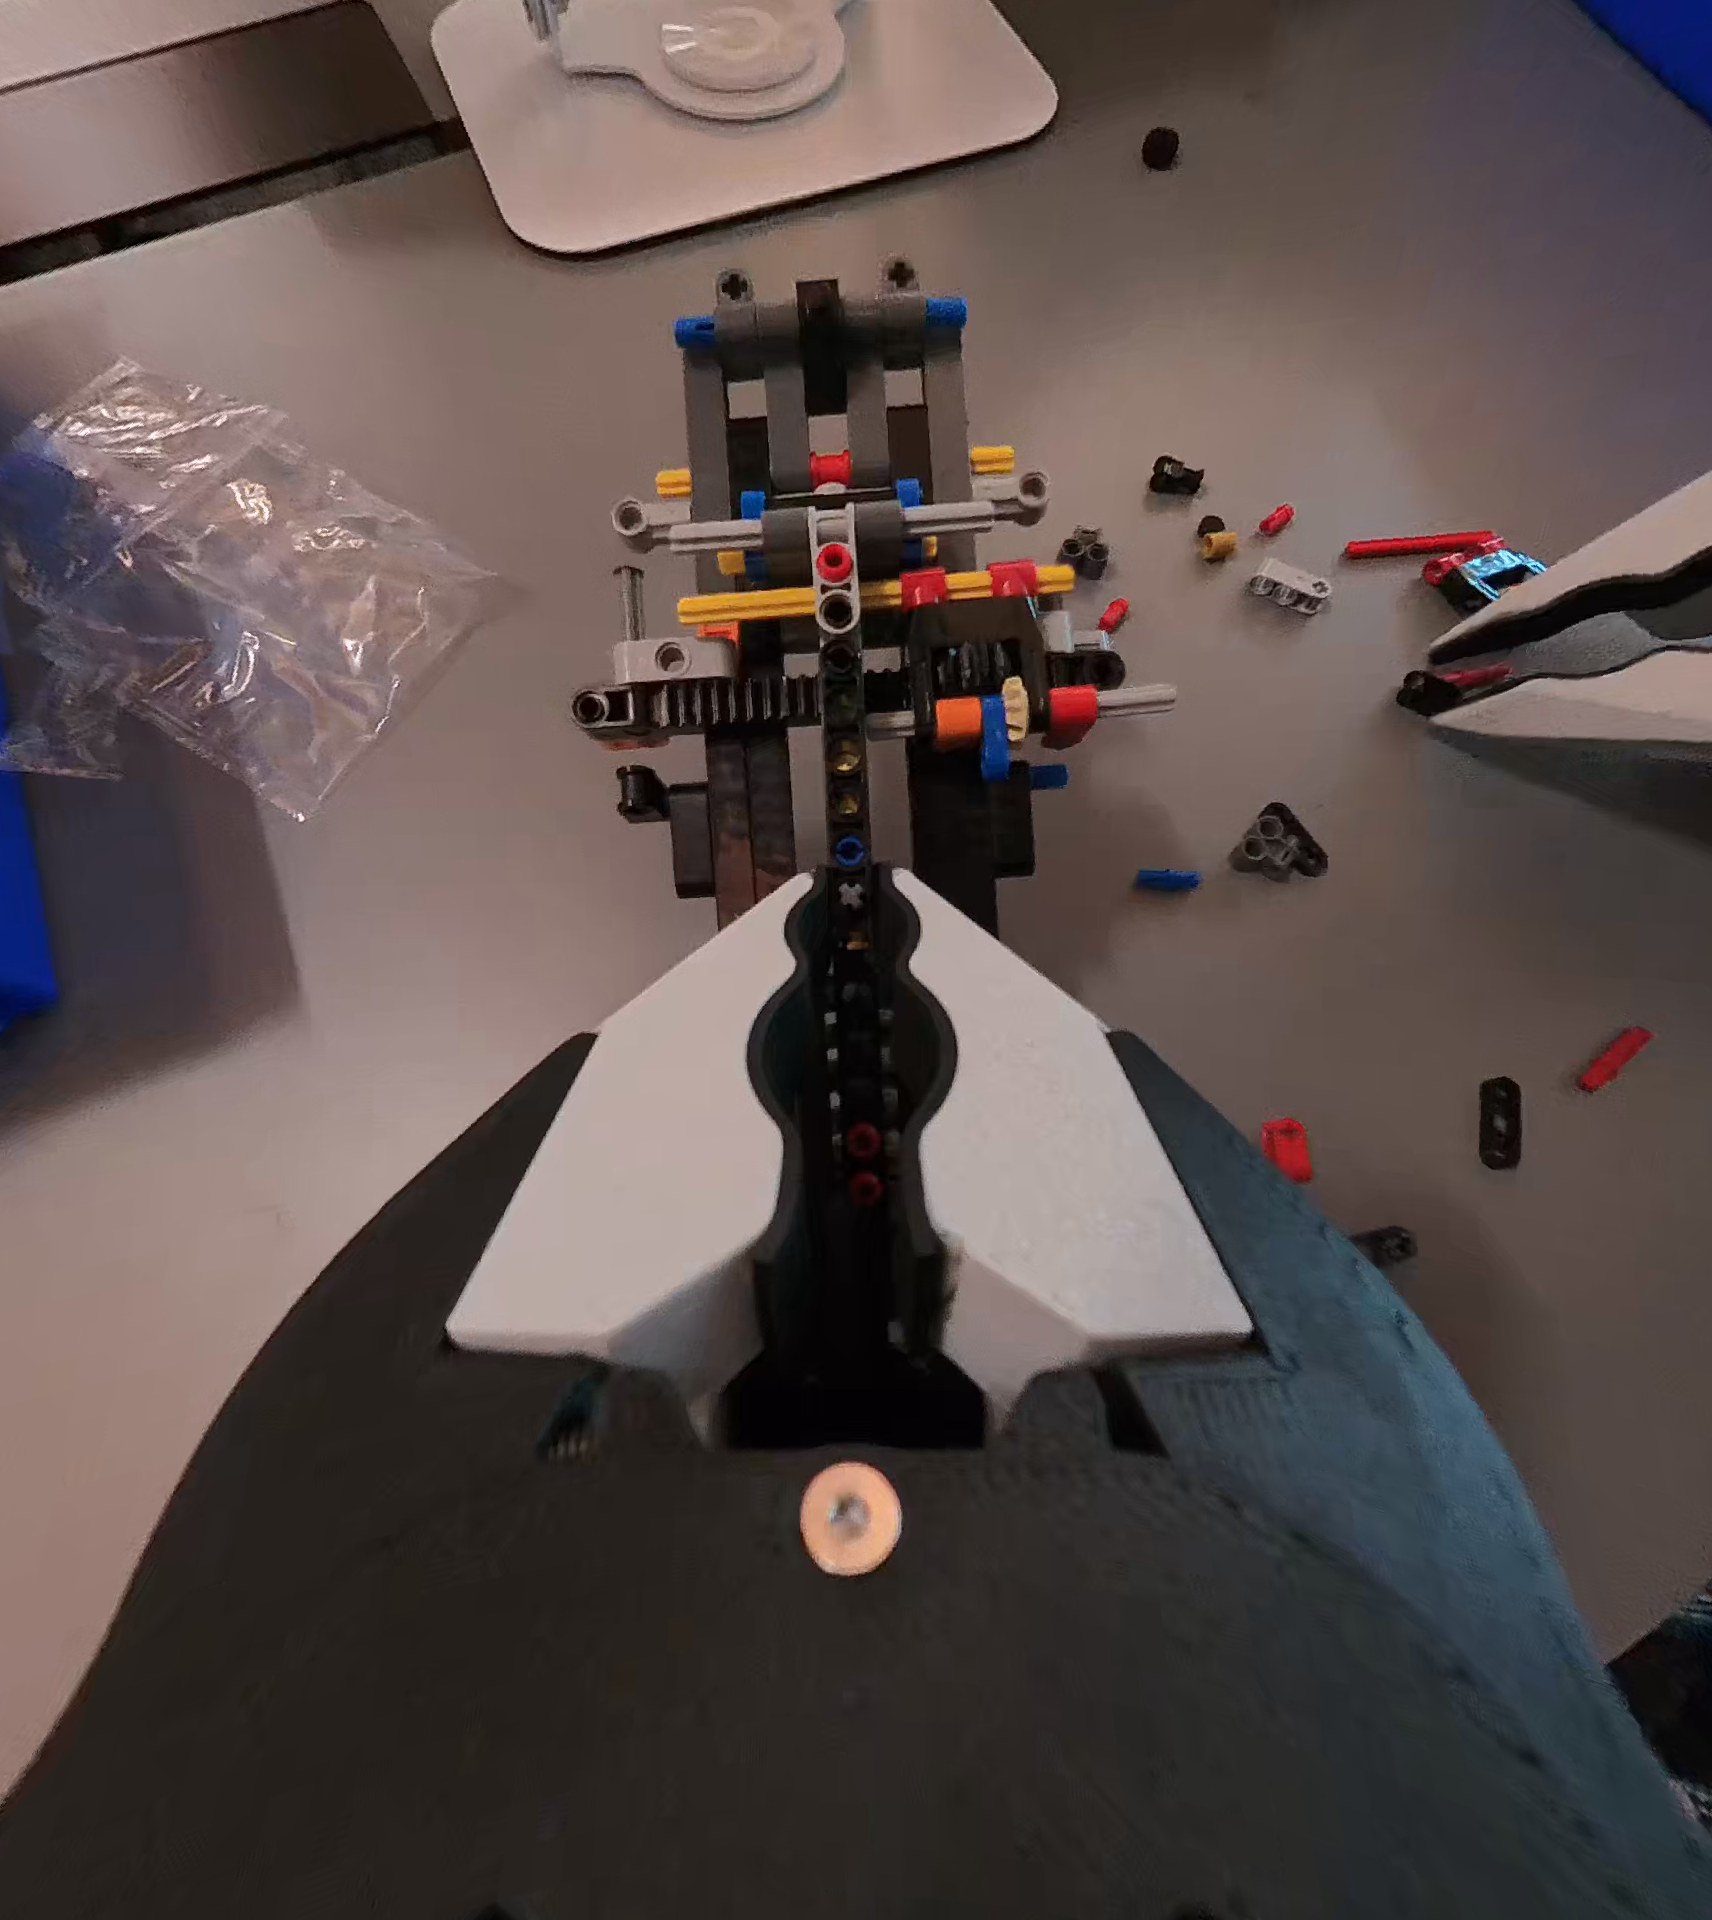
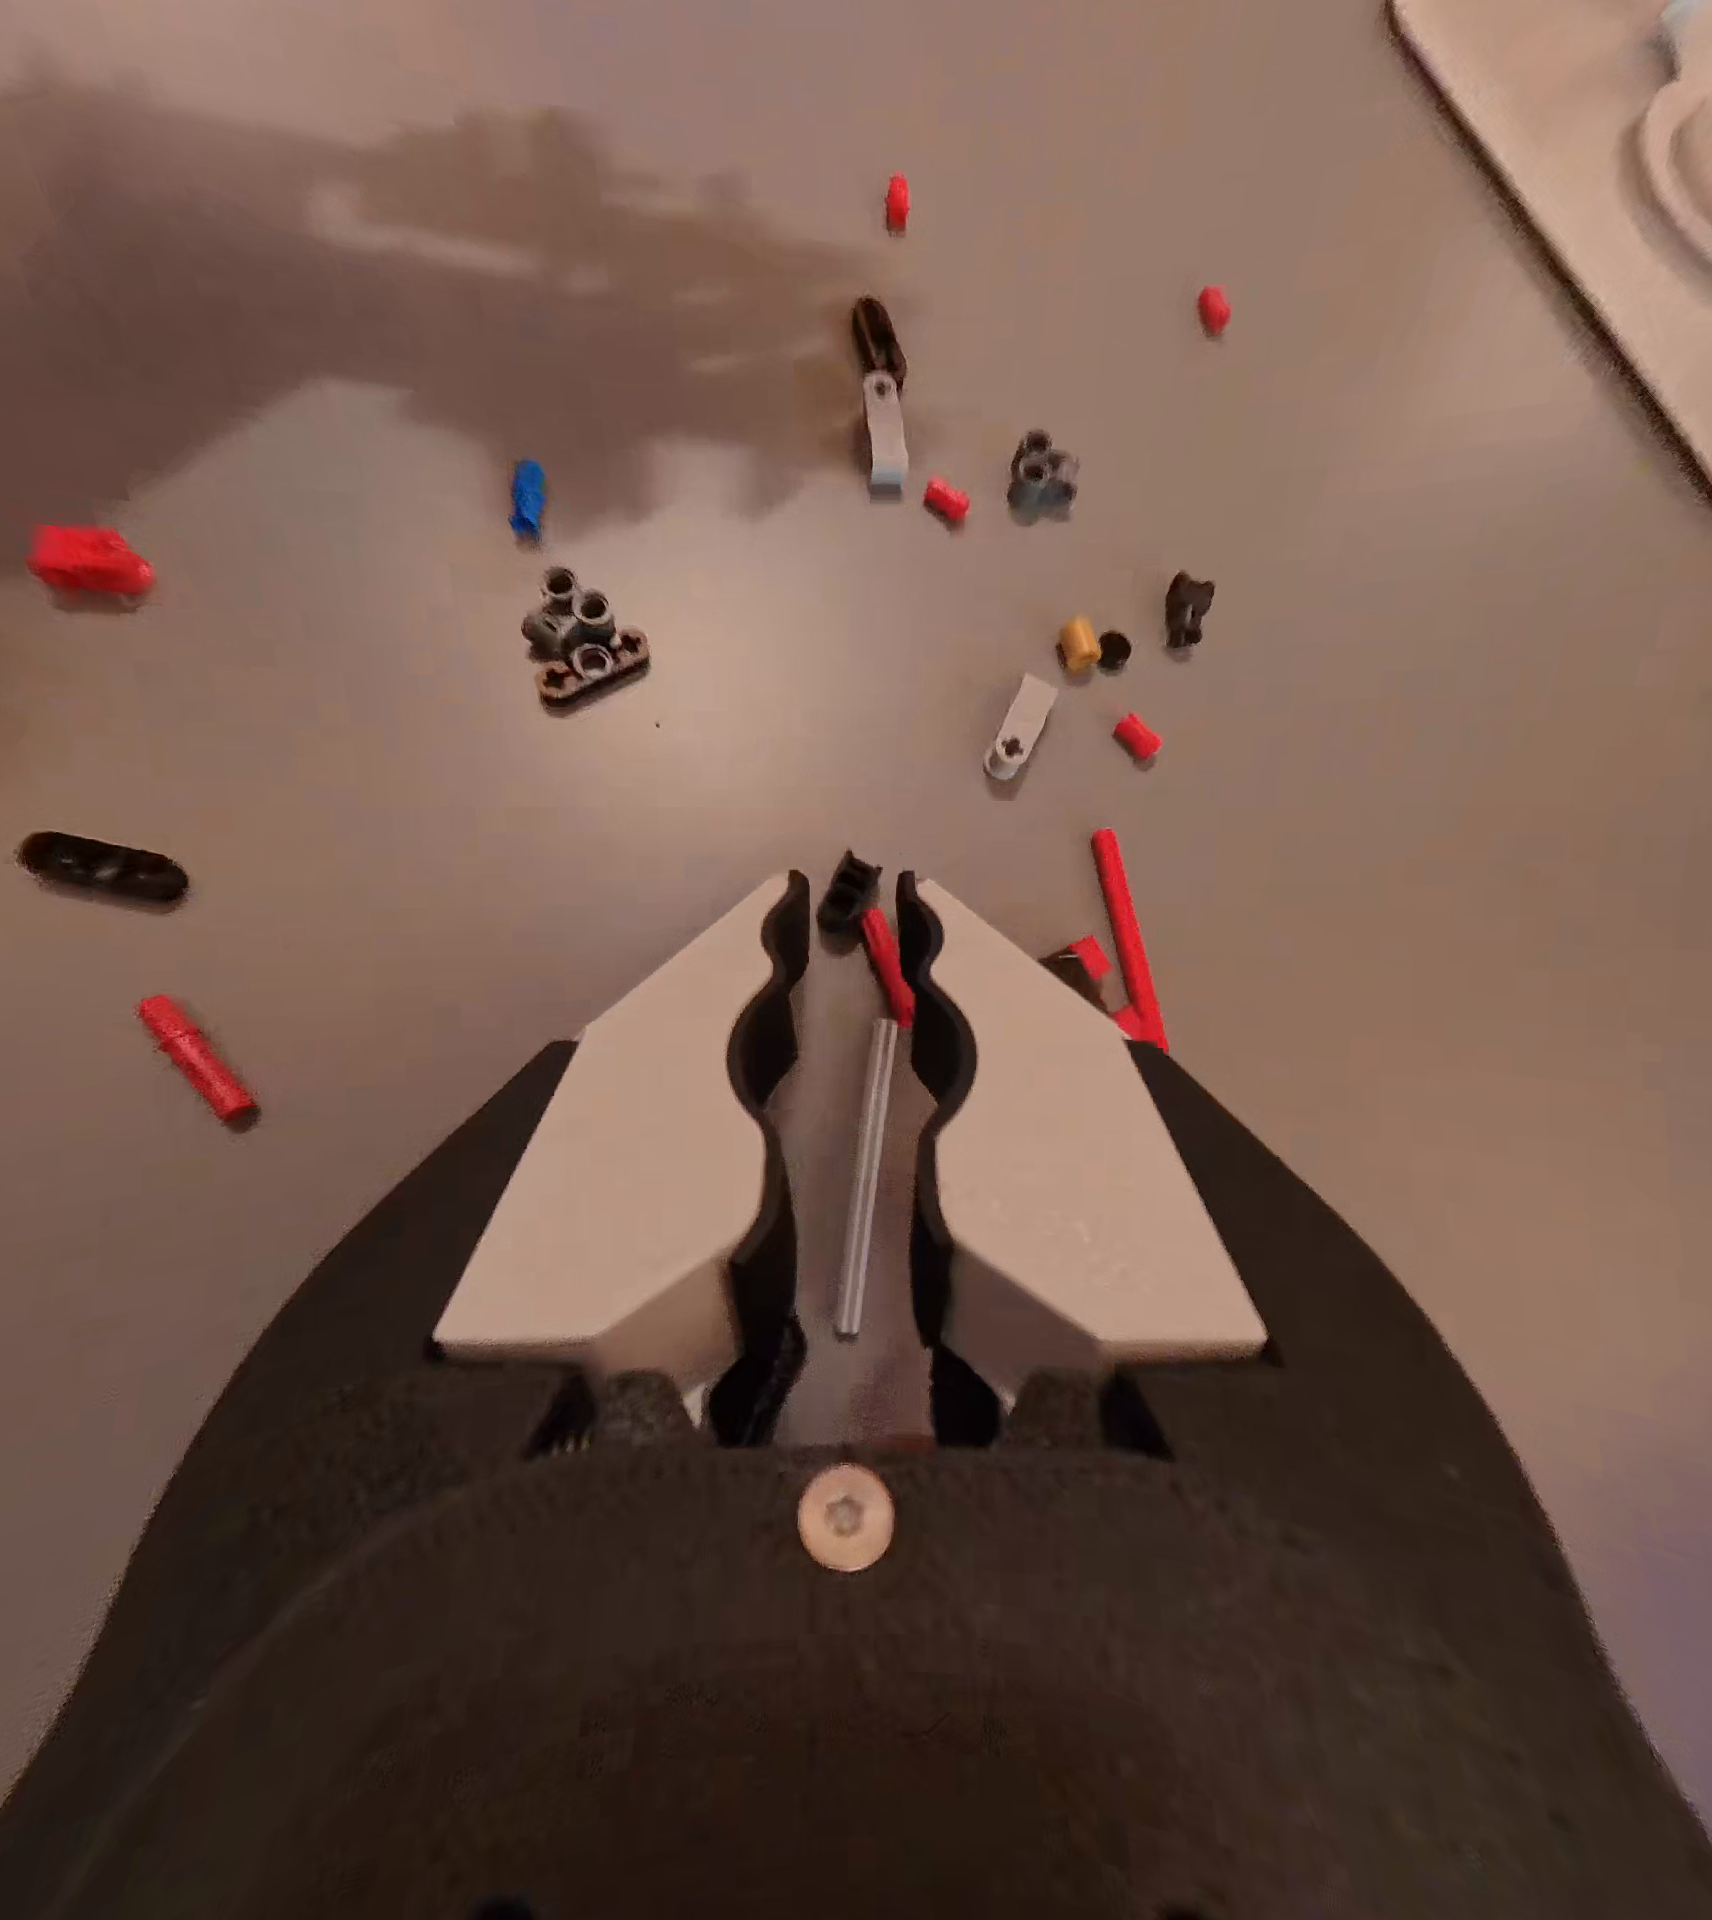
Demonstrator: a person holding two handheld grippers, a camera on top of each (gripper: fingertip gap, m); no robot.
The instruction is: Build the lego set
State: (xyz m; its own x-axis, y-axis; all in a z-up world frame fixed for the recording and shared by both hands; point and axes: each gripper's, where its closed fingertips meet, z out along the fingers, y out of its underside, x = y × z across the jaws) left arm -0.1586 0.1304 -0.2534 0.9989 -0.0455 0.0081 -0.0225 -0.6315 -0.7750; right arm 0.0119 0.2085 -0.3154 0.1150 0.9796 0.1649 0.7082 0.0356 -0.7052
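In the left wrist view, my left gripper is shut on the long black beam of the partly built lego model. The model lies on the grey table with grey frames, yellow axles and a black toothed rack. My right gripper is partly open, low over the table. Between its fingers lie a small black connector with a red pin, and a thin grey axle. The right gripper also shows at the right edge of the left wrist view.
Loose pieces are scattered right of the model: a long red axle, a grey triangular connector, a blue pin, red pins and black short beams. A clear bag of parts lies left. A white stand base is behind. The gap from one gripper's tips to the other's is roughly 20 cm. The white stand base is about equally far from each gripper, around 35 cm.
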